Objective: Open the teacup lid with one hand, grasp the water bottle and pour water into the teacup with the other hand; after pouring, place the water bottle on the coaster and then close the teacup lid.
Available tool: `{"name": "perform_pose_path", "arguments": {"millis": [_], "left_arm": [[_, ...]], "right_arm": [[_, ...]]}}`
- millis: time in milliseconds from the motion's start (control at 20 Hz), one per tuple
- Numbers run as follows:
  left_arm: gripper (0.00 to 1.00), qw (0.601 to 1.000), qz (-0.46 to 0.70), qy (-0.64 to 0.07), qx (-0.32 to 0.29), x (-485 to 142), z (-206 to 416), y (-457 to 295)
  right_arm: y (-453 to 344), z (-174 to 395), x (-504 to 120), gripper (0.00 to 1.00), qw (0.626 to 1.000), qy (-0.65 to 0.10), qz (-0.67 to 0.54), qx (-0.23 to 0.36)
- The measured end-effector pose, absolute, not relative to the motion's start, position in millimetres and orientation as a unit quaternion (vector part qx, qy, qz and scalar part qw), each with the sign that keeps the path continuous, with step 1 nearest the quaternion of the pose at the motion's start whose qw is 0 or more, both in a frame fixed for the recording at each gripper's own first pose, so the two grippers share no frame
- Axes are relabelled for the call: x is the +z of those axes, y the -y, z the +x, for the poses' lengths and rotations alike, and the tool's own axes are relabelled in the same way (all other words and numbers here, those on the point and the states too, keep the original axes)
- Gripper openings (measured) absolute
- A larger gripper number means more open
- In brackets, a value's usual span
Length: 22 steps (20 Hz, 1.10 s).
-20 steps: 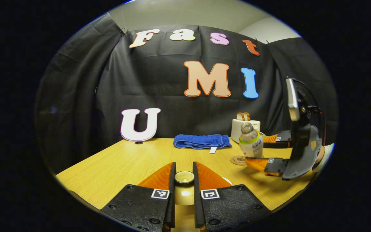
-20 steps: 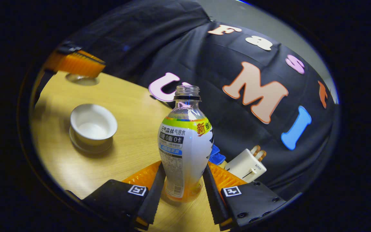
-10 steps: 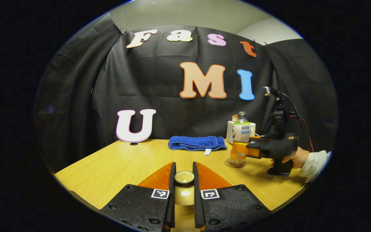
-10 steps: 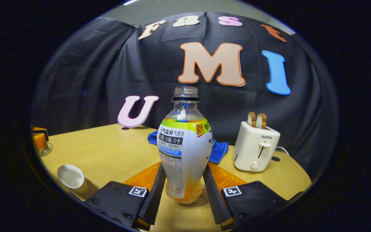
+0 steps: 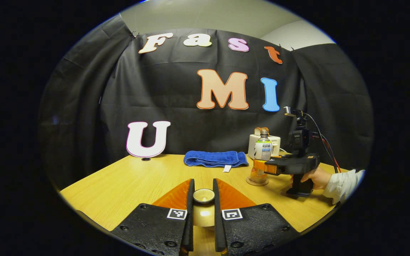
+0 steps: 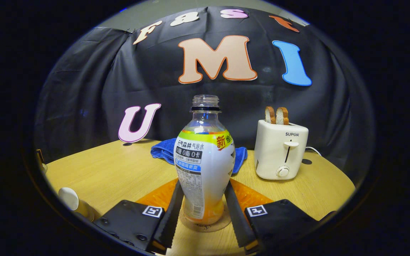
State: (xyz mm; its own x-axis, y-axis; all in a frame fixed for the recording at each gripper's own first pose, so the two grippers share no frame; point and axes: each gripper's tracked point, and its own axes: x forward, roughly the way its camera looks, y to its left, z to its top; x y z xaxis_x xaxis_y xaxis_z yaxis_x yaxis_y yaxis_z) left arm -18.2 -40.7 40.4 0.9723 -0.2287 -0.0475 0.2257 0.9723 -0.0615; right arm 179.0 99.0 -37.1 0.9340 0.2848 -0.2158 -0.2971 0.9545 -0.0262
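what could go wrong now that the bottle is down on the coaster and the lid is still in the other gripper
1. The water bottle has no cap; if the right gripper pulls back before opening fully, it may tip off the coaster and spill.
2. The left gripper pinches the teacup lid by its small knob, so it could slip.
3. The teacup sits near the table edge; a careless lid placement could knock it.
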Motion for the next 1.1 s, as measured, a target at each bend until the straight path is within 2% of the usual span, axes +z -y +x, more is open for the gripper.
{"name": "perform_pose_path", "arguments": {"millis": [150, 200, 400, 550, 800, 850, 900, 950, 1000, 1050, 1100], "left_arm": [[0.2, 0.992, -0.03, -0.03, -0.115, 39, -18, 41], [0.21, 0.992, -0.03, -0.03, -0.115, 39, -18, 42], [0.2, 0.992, -0.033, -0.032, -0.118, 37, -16, 44], [0.21, 0.991, -0.03, -0.036, -0.124, 33, -14, 50], [0.22, 0.989, -0.027, -0.043, -0.142, 26, -9, 68], [0.21, 0.988, -0.026, -0.044, -0.145, 24, -7, 71], [0.22, 0.988, -0.025, -0.045, -0.148, 22, -6, 75], [0.2, 0.987, -0.023, -0.047, -0.152, 19, -4, 78], [0.21, 0.987, -0.021, -0.048, -0.153, 16, -2, 81], [0.21, 0.987, -0.018, -0.05, -0.154, 13, -1, 83], [0.21, 0.986, -0.015, -0.054, -0.154, 9, 1, 85]], "right_arm": [[-100, 183, -37, 0.71, 0.983, -0.107, -0.034, 0.146], [-99, 184, -37, 0.74, 0.983, -0.107, -0.037, 0.146], [-98, 183, -41, 0.77, 0.981, -0.113, -0.039, 0.153], [-97, 173, -39, 0.95, 0.982, -0.105, -0.05, 0.147], [-89, 165, -36, 0.95, 0.984, -0.093, -0.051, 0.145], [-87, 163, -34, 1.0, 0.984, -0.091, -0.048, 0.145], [-85, 158, -32, 0.95, 0.984, -0.089, -0.044, 0.146], [-83, 154, -28, 0.95, 0.985, -0.085, -0.04, 0.146], [-79, 150, -24, 1.0, 0.985, -0.08, -0.038, 0.146], [-76, 146, -20, 0.95, 0.986, -0.074, -0.038, 0.144], [-74, 141, -14, 0.95, 0.987, -0.068, -0.036, 0.145]]}}
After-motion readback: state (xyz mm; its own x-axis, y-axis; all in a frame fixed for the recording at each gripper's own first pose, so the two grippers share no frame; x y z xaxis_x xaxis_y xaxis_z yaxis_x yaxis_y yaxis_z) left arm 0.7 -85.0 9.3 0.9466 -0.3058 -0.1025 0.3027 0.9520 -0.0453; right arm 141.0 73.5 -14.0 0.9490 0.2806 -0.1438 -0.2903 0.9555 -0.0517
